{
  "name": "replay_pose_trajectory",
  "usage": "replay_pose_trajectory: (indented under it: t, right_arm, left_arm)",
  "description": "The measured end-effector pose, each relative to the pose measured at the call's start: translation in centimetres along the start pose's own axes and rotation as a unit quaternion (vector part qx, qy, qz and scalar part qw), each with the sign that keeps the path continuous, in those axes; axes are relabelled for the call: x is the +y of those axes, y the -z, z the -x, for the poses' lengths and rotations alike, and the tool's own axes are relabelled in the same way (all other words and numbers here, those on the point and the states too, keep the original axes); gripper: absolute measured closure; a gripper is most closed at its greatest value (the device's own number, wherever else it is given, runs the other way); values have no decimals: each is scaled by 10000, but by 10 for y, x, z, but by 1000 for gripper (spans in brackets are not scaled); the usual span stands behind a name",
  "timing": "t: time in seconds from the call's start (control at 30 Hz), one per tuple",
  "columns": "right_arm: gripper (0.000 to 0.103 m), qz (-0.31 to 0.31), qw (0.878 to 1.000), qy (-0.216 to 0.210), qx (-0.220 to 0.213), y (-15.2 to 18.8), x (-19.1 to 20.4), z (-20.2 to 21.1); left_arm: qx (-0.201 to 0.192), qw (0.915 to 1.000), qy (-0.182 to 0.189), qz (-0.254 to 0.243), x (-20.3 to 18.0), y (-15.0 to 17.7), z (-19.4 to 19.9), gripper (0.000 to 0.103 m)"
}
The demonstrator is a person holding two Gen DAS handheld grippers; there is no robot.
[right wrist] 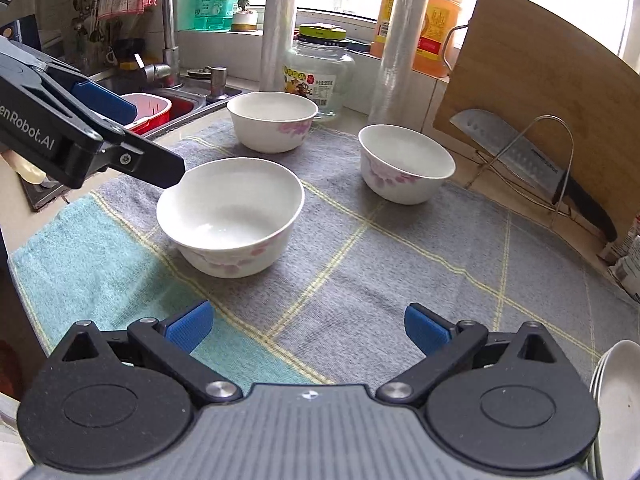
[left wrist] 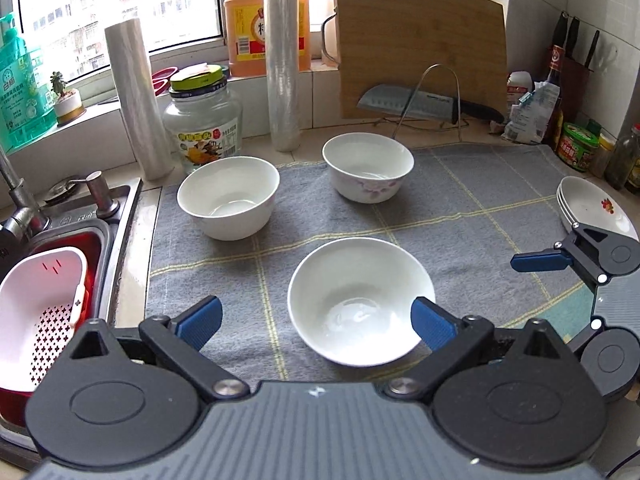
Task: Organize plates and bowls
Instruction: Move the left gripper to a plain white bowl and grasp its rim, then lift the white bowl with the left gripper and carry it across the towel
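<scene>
- The left claw (left wrist: pixel 316 322) is seen wide open in the left wrist view, with nothing held; its blue pads (left wrist: pixel 199 322) flank the nearest bowl (left wrist: pixel 360 300), and the right pad overlaps the bowl's rim, though contact cannot be confirmed.
- The right claw (right wrist: pixel 309 328) is likewise spread wide and empty, low over the grey checked cloth (right wrist: pixel 360 264) that covers the desk.
- The nearest bowl is set on the cloth toward the desk's front edge; in the right wrist view one finger of the left claw is seen at its rim, hiding part of it.
- A stack of plates (left wrist: pixel 592 208) lies at the right edge of the desk; it is partly covered by the right claw in the left view and cut off by the frame in the right view, so the count cannot be made out.
- Two more bowls are placed farther back on the cloth, well apart: the left bowl (left wrist: pixel 228 196) toward the sink (left wrist: pixel 120 216) and the flowered bowl (left wrist: pixel 368 166) nearer the back edge.
- A white strainer basket (left wrist: pixel 44 304) is seen in the sink, partly hidden by the claw body.
- Behind the cloth, a glass jar (left wrist: pixel 204 120), two film rolls (left wrist: pixel 282 52), a cleaver (left wrist: pixel 420 102) on a wire rack and a cutting board (left wrist: pixel 420 40) are lined along the back edge.
</scene>
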State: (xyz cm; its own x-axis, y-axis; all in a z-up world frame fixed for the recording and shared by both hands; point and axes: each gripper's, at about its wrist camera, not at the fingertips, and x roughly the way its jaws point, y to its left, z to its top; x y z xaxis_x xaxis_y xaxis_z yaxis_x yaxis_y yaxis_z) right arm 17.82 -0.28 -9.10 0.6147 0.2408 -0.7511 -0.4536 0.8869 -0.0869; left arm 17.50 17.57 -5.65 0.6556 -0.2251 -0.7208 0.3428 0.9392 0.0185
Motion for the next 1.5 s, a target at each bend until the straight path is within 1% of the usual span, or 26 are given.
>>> replay_pose_trajectory:
  t: [0.1,0.2,0.3,0.5,0.57,0.67,0.73,0.77,0.87,1.03,1.1,1.33,1.5]
  right_arm:
    - [0,79,9999,29,67,-7,14,-7]
    - [0,196,9997,0,172,-12,25,-17]
    - [0,315,9993,-9,217,-17,33,-23]
    - [0,484,9986,-52,198,-25,37,-34]
    - [0,561,9982,-141,160,-27,35,-40]
    - [0,687,9971,-294,108,-29,34,-48]
    - [0,779,9962,-384,103,-29,35,-53]
    - [0,829,9955,-449,96,-29,36,-54]
    - [0,969,9935,-595,46,-30,39,-58]
    - [0,1084,9923,-591,-61,-36,41,-64]
    - [4,1062,9926,-589,-71,-39,41,-65]
    - [4,1117,9923,-505,-162,-40,44,-65]
    - [4,1110,9924,-500,-186,-38,44,-64]
  left_arm:
    - [47,9999,149,-31,13,0,-6,3]
    - [105,9992,386,-20,22,-1,-13,3]
    - [172,9986,501,-37,27,-2,-20,3]
    - [283,9967,760,24,29,-7,-33,3]
    - [314,9965,778,51,28,-8,-38,4]
    - [405,9957,823,98,26,-9,-50,8]
    - [575,9945,864,157,23,-11,-58,22]
    - [621,9936,921,189,22,-12,-61,23]
    - [718,9923,976,248,20,-13,-70,26]
    - [795,9908,1051,312,19,-16,-78,29]
    - [789,9905,1074,327,20,-18,-80,32]
    - [833,9881,1235,374,23,-23,-86,34]
    - [907,9837,1478,484,24,-25,-87,34]
